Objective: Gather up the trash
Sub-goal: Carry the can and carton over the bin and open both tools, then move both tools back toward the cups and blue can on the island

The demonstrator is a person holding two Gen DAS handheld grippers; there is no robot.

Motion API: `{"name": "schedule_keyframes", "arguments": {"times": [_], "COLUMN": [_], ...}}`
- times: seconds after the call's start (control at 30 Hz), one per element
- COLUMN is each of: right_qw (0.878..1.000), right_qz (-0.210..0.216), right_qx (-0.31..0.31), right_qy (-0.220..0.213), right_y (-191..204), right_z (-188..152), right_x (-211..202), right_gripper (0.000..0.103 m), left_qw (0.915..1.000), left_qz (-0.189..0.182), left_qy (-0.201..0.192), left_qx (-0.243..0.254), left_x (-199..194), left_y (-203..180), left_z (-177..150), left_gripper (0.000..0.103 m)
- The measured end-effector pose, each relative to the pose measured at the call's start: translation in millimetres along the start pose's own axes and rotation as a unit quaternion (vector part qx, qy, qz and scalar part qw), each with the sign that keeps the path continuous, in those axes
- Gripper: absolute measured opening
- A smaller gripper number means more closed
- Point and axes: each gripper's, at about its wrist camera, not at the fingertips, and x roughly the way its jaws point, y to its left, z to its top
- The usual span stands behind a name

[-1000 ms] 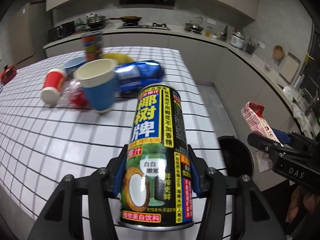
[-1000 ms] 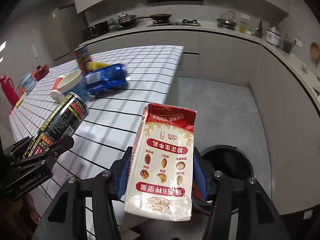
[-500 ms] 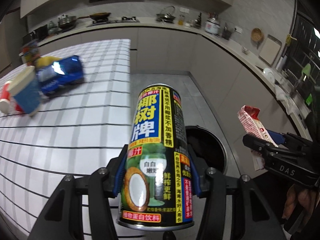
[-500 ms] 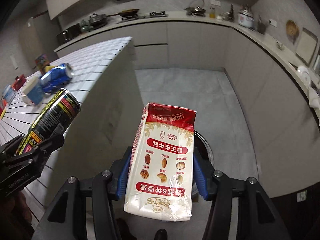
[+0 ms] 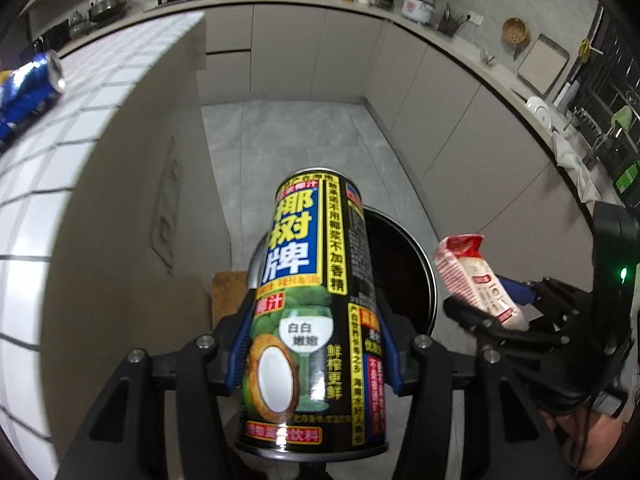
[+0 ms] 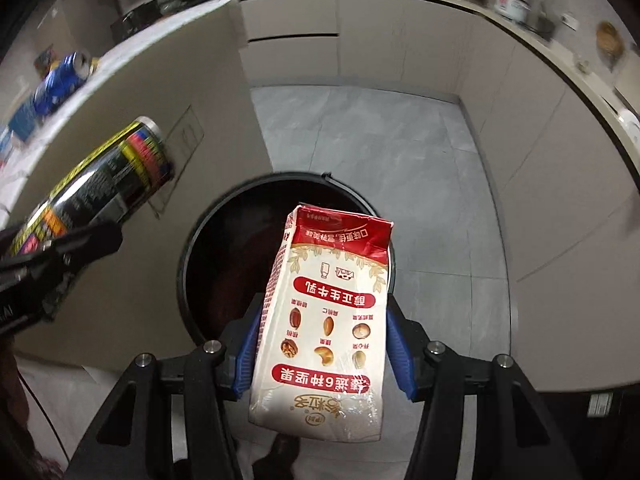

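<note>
Can [image 5: 312, 320], carton [image 6: 324, 320] | moved off counter | now over bin [image 6: 224, 248]

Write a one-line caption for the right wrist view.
Right gripper holds a milk carton above the open trash bin; left gripper holds a can.

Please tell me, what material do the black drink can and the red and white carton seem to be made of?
Drink can: likely metal with a glossy printed label; its silvery rim and sharp highlights suggest this.
Carton: seemingly coated paperboard, slightly shiny; it has folded edges, a creased top and a clear film wrinkled over its lower end.
</note>
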Motion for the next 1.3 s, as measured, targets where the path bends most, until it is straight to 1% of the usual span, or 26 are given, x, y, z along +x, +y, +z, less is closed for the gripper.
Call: {"name": "schedule_keyframes", "arguments": {"times": [0.13, 0.17, 0.23, 0.27, 0.3, 0.33, 0.37, 0.47, 0.53, 0.63, 0.73, 0.8, 0.93, 1.17, 1.3], "right_qw": [0.999, 0.998, 0.996, 0.994, 0.991, 0.990, 0.989, 0.991, 0.993, 0.995, 0.996, 0.996, 0.996, 0.998, 0.998], "right_qz": [0.007, 0.009, 0.025, 0.031, 0.029, 0.019, 0.011, 0.015, 0.022, 0.018, 0.009, 0.005, -0.005, -0.016, -0.024], "right_qx": [-0.051, -0.058, -0.091, -0.109, -0.128, -0.138, -0.146, -0.135, -0.112, -0.097, -0.089, -0.087, -0.083, -0.052, -0.045], "right_qy": [0.008, 0.010, 0.011, 0.007, 0.005, 0.010, 0.011, 0.012, 0.008, 0.006, 0.013, 0.017, 0.023, 0.030, 0.030], "right_y": [3.0, 3.3, 8.9, 11.3, 15.2, 16.1, 15.5, 7.1, 1.0, 1.9, 8.8, 10.6, 14.3, 10.8, 14.4], "right_z": [-0.8, -0.5, 2.8, 3.2, 2.3, 3.4, 3.6, 5.3, 6.2, 5.2, 9.0, 10.4, 12.6, 15.8, 18.0], "right_x": [21.3, 24.4, 34.2, 38.2, 46.2, 53.3, 58.6, 61.8, 57.7, 51.3, 53.5, 58.5, 56.9, 47.4, 40.3], "right_gripper": [0.057, 0.057, 0.058, 0.059, 0.078, 0.088, 0.091, 0.091, 0.091, 0.091, 0.091, 0.091, 0.091, 0.092, 0.092], "left_qw": [0.9998, 0.9996, 0.9990, 0.9992, 0.9995, 0.9994, 0.9994, 0.9990, 0.9988, 0.9983, 0.9983, 0.9986, 0.9988, 0.9989, 0.9989], "left_qz": [-0.005, -0.012, -0.020, -0.013, -0.007, -0.003, 0.006, 0.033, 0.042, 0.051, 0.052, 0.049, 0.048, 0.044, 0.044], "left_qy": [0.021, 0.026, 0.039, 0.038, 0.022, 0.006, 0.000, -0.021, -0.023, -0.025, -0.021, -0.013, -0.004, -0.011, -0.014], "left_qx": [-0.003, -0.005, -0.005, -0.010, -0.022, -0.032, -0.035, -0.021, -0.015, -0.012, -0.013, -0.012, -0.009, -0.011, -0.010], "left_x": [19.0, 22.8, 33.4, 36.4, 33.9, 28.9, 25.2, 12.7, 8.8, 6.1, 8.2, 16.7, 17.6, 8.7, 5.5], "left_y": [-9.6, -12.2, -13.8, -11.2, -5.4, 0.8, 5.0, 7.8, 7.6, 5.2, 4.8, 7.1, 11.7, 13.9, 14.5], "left_z": [0.1, 1.1, 4.8, 8.2, 12.1, 16.4, 19.8, 27.1, 28.0, 24.7, 20.0, 22.6, 23.7, 24.2, 24.5], "left_gripper": [0.054, 0.054, 0.056, 0.068, 0.082, 0.085, 0.085, 0.085, 0.085, 0.085, 0.085, 0.085, 0.085, 0.085, 0.085]}}
